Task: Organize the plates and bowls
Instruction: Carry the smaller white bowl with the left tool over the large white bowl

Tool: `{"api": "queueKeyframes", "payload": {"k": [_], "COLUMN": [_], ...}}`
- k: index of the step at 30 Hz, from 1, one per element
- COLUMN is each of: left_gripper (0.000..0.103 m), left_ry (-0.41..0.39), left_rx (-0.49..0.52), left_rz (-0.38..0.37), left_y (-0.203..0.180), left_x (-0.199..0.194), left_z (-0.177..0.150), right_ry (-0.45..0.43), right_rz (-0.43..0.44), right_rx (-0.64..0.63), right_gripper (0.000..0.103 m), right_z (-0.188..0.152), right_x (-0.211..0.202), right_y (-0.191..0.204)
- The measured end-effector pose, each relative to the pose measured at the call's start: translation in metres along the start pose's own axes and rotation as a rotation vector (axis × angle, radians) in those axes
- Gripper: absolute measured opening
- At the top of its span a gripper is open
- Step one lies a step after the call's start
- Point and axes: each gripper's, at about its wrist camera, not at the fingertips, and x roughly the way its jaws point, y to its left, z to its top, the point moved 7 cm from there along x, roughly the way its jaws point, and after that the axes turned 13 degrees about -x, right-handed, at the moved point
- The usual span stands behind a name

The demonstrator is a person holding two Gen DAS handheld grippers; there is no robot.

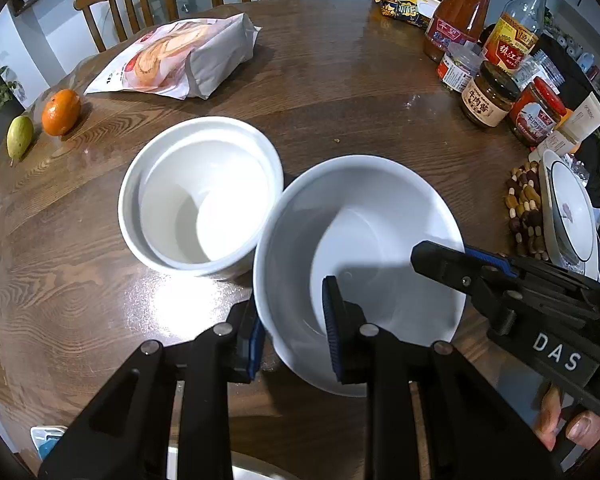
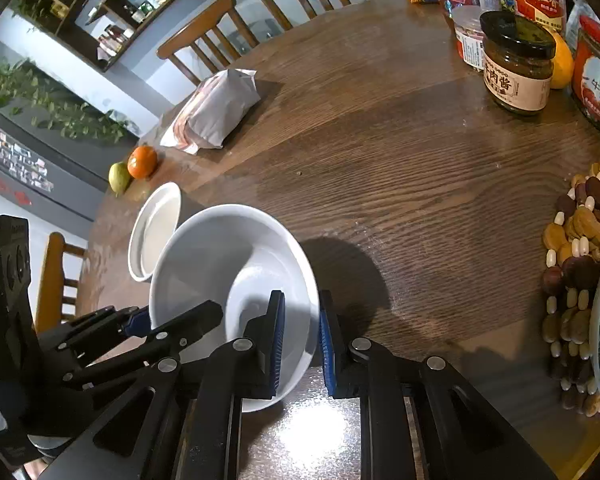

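Both tongs are on the wide white ceramic bowl [image 1: 360, 248] now, on the round dark wooden table [image 1: 340, 92]. The left gripper [image 1: 292, 340] is clenched over its near rim, and the right gripper [image 2: 302, 340] pinches the opposite rim. It touches the stacked straight-sided white bowls [image 1: 200, 196] alongside.

White letters "DAS" stand on the right gripper [image 1: 462, 258]. Beside the red-lidded jar [image 1: 538, 114], the dark-lidded jar [image 2: 518, 64] is labelled "牛肉酱". Behind it, the yellow-capped bottle [image 1: 514, 28] reads "镇江香"; other print is too small.
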Motion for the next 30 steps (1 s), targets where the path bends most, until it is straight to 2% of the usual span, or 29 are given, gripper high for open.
{"api": "queueKeyframes", "payload": {"k": [7,18,30], "left_gripper": [0.023,0.023,0.023], "left_ry": [-0.036,-0.135,-0.211], "left_rx": [0.022,0.058,0.076], "left_rz": [0.008,0.009,0.004], "left_y": [-0.004,-0.008,-0.009], "left_x": [-0.010,-0.046,-0.084], "left_z": [-0.001,-0.005,-0.022], "right_ry": [-0.026,-0.079,-0.124], "right_rz": [0.022,0.033,0.032], "right_rx": [0.012,0.002,-0.013], "right_gripper": [0.019,0.019,0.019], "right_z": [-0.003,-0.012,-0.021], "right_x": [-0.010,-0.044,-0.073], "right_y": [0.000,0.018,0.038]}}
